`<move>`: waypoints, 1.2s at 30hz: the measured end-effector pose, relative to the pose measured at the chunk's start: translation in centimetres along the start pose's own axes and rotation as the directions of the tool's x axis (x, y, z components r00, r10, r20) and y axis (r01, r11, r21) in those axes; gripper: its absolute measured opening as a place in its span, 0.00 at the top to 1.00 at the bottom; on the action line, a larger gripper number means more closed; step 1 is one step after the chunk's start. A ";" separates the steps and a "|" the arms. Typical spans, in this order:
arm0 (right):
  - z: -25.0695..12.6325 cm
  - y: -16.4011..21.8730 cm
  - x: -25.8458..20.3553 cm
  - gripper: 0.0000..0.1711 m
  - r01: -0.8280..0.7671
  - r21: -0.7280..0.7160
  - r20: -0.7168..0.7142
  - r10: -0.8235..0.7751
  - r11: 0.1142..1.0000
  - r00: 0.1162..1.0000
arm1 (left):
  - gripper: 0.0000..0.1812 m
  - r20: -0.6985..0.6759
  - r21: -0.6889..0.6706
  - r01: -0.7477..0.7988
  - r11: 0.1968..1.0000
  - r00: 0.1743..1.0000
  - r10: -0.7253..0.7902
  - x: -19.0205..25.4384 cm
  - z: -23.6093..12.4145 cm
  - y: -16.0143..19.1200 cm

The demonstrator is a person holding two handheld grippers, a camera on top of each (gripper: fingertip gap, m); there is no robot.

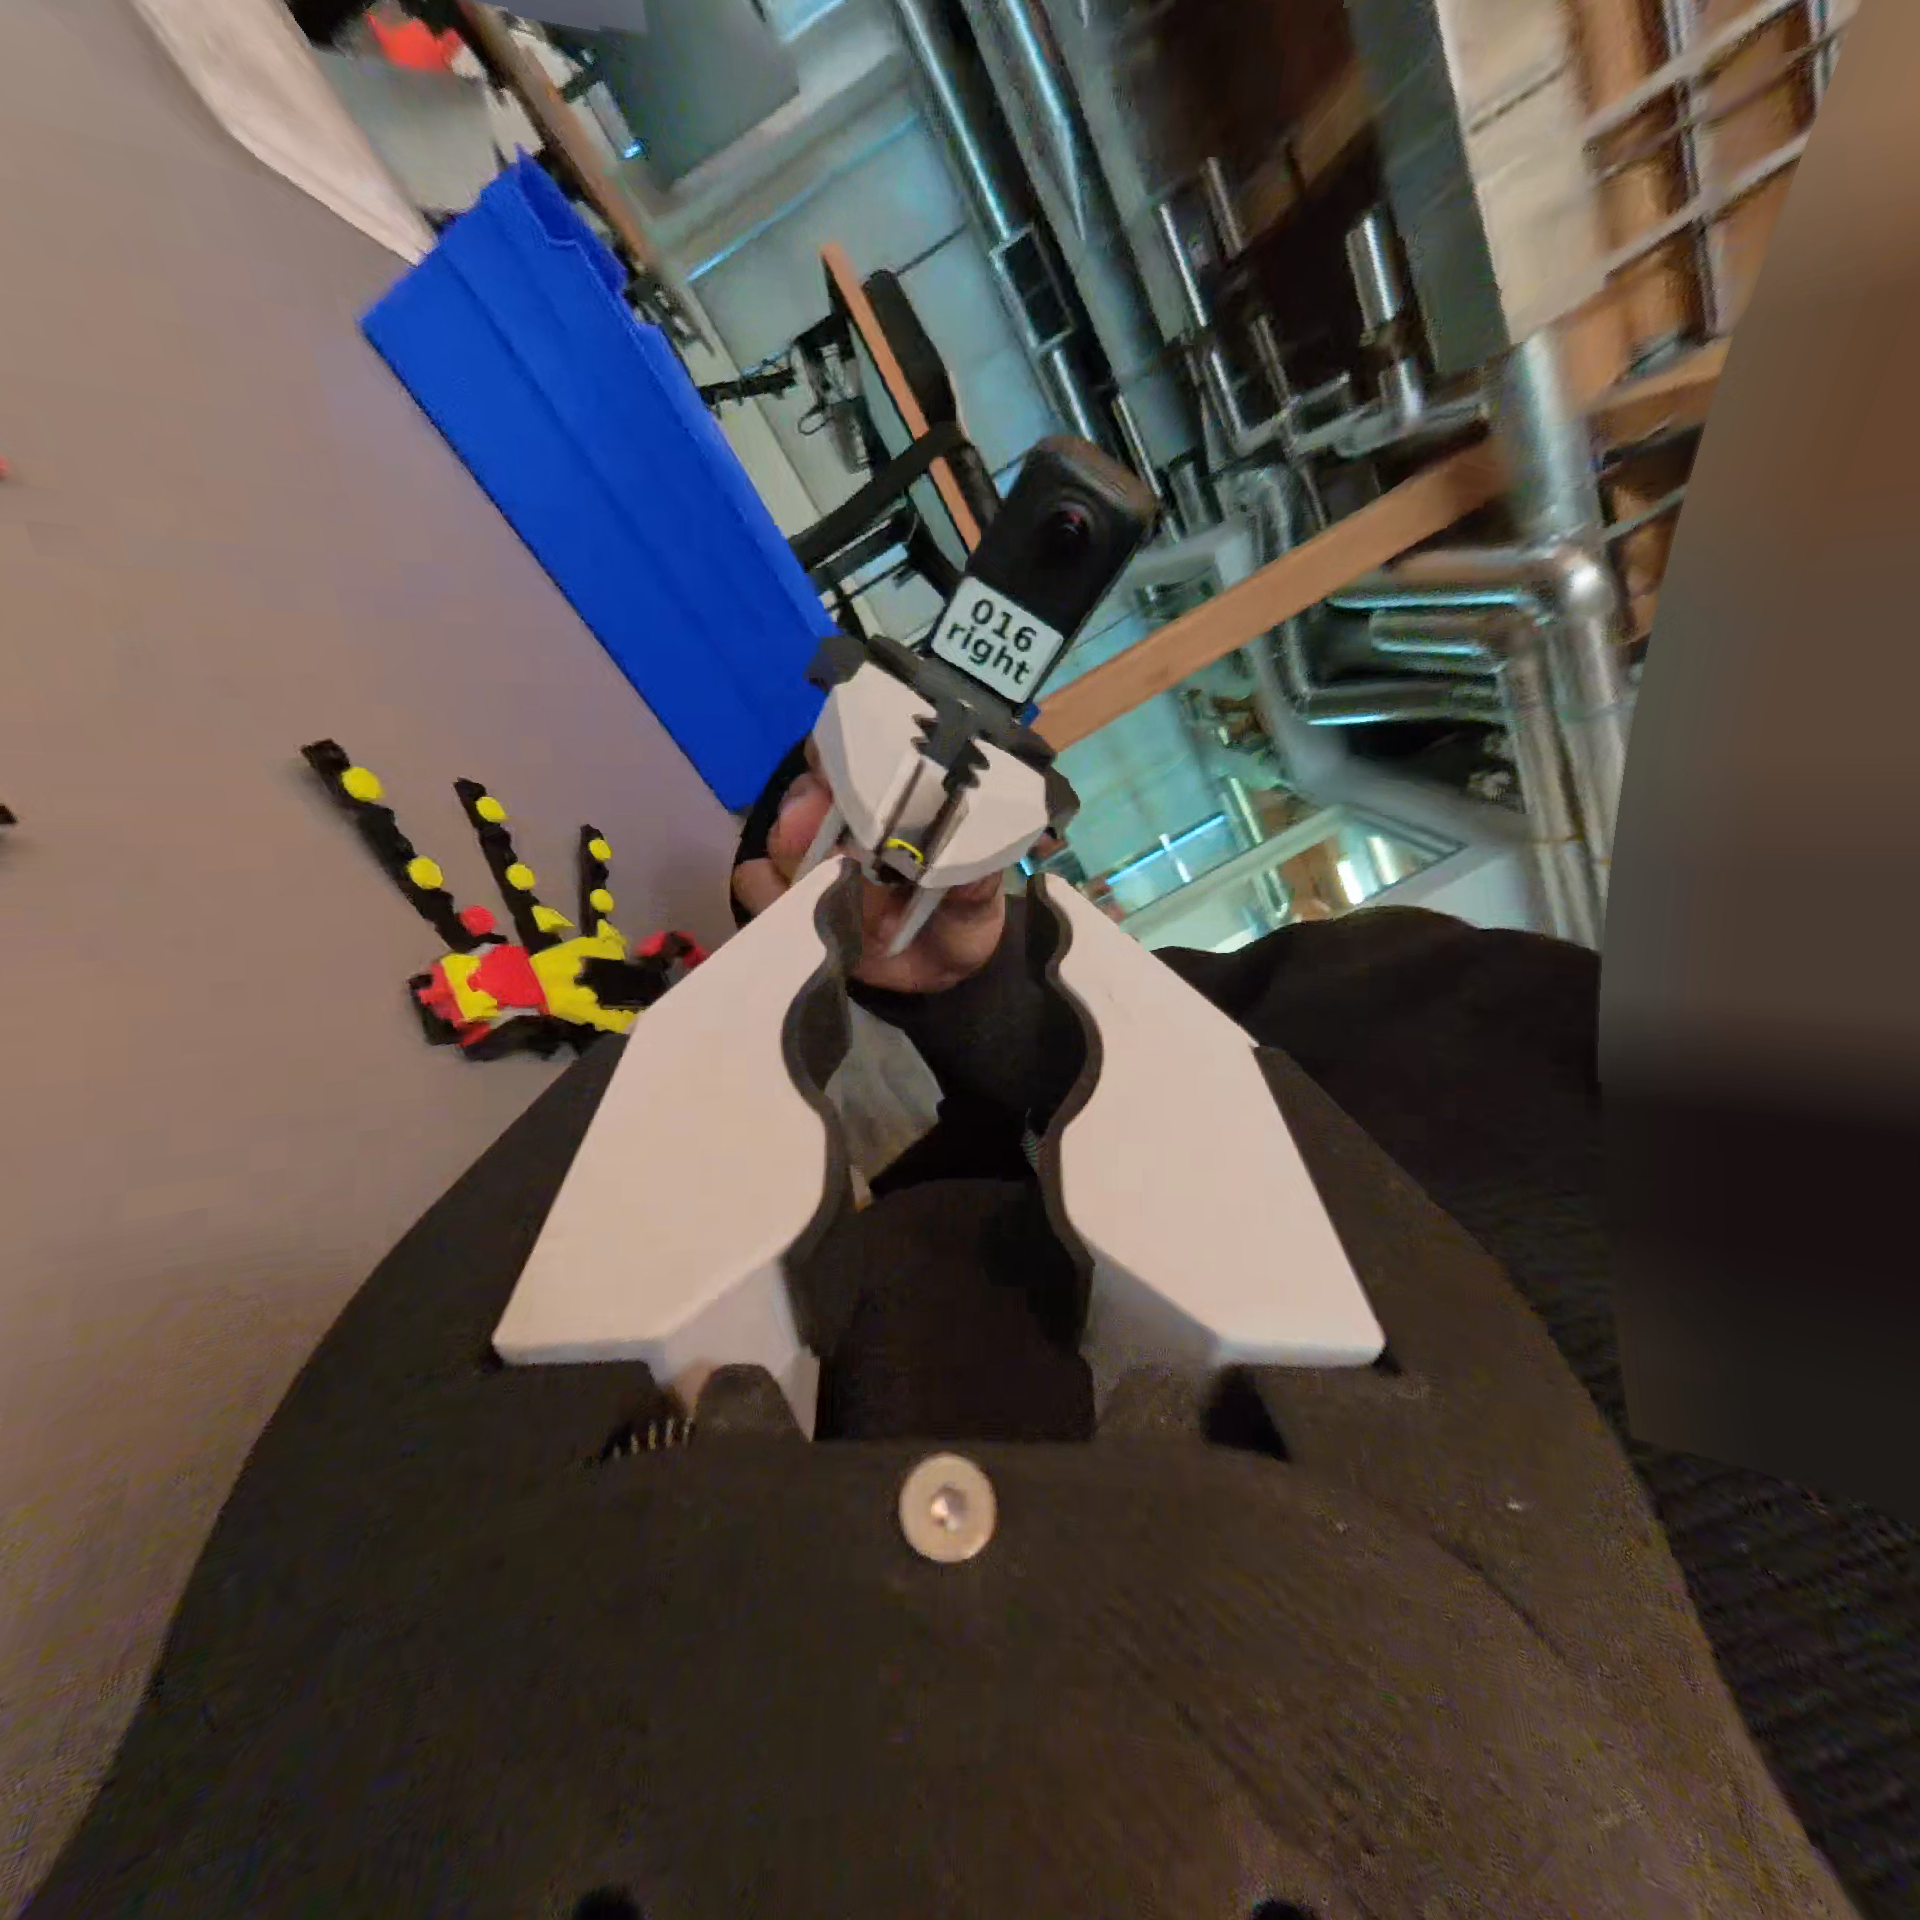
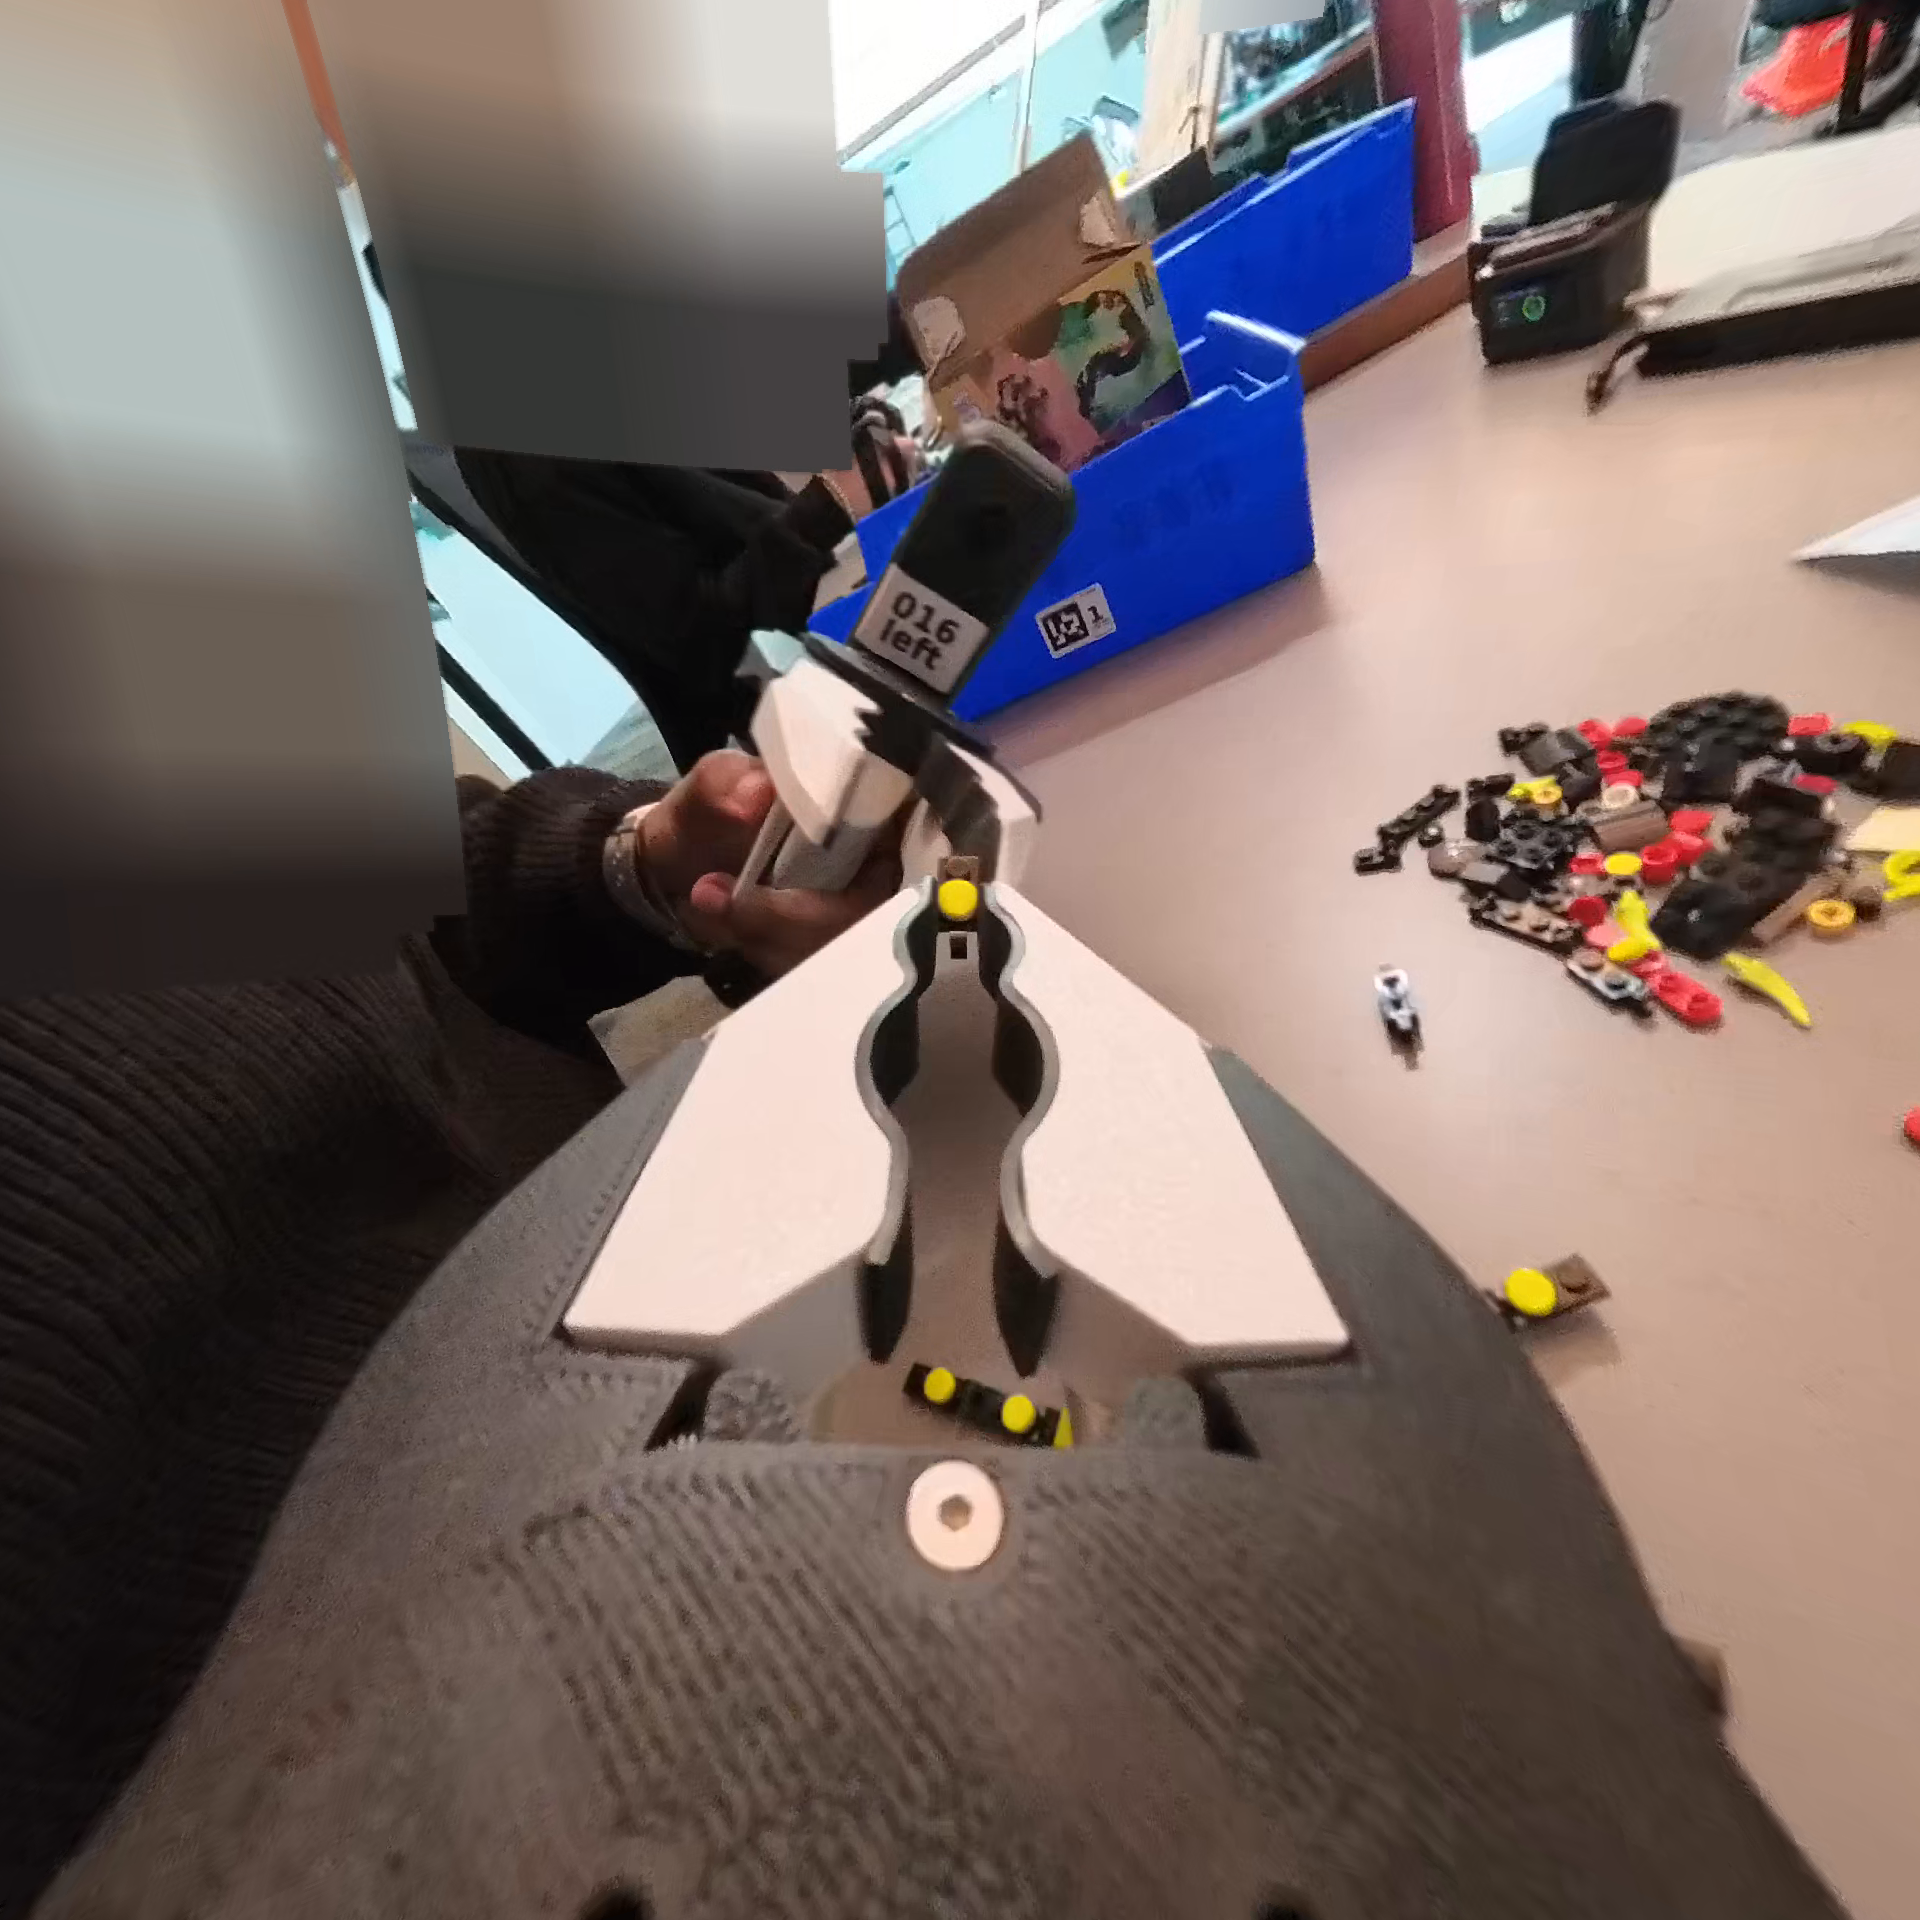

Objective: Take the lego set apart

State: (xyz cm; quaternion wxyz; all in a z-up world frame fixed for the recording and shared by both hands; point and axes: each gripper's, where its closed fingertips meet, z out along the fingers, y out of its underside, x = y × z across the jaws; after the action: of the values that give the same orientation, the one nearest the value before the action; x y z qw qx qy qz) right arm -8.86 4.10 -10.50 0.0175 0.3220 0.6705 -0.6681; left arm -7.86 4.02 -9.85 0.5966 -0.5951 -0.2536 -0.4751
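My right gripper is shut on a small brown piece with a yellow round stud, held up above the table. My left gripper faces it tip to tip. Its jaws stand apart around the right gripper's tip, where the piece shows as a dark bit with a yellow edge. The left gripper also shows in the right wrist view. The rest of the lego set, red, yellow and black with black limbs bearing yellow studs, lies on the table to the left.
A pile of loose black, red and yellow pieces lies at the right. A brown plate with a yellow stud and a small silver piece lie nearer. A blue bin holding a cardboard box stands behind. Only a small space, under 4 cm, lies between the two pairs of fingers.
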 end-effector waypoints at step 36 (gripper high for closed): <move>-0.3 0.0 -2.6 0.97 -0.090 0.036 0.217 0.080 0.995 0.973 | 0.99 -0.052 -0.114 -0.120 0.986 0.992 0.115 1.0 0.8 2.0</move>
State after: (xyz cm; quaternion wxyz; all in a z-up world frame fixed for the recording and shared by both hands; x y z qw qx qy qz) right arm -6.66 3.34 -9.29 0.1112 0.2766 0.6349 -0.7127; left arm -5.50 4.16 -9.75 0.5931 -0.6321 -0.1764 -0.4664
